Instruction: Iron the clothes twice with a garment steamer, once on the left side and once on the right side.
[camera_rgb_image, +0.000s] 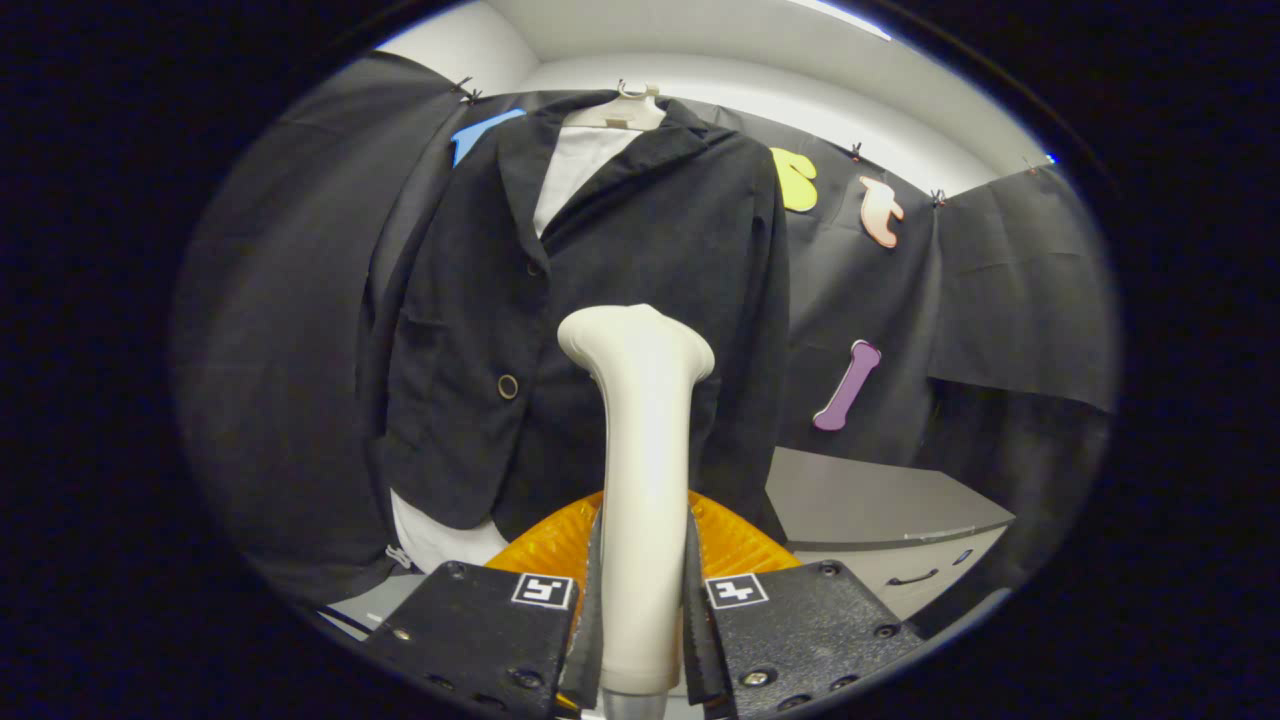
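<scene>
A black jacket (590, 330) over a white shirt (575, 170) hangs on a pale hanger (620, 112) against the booth wall, straight ahead of me. My gripper (640, 600) is shut on the cream handle of the garment steamer (640, 480), both fingers pressing its sides. The steamer stands upright between the fingers, and its flared head (635, 340) points up in front of the jacket's lower middle, right of the round button (508, 386). I cannot tell if the head touches the cloth.
An orange ribbed piece (735, 545) sits just behind the fingers at the steamer's base. A grey cabinet (870, 500) with a drawer handle stands low to the right of the jacket. The shirt's white hem (435, 540) hangs below the jacket on the left.
</scene>
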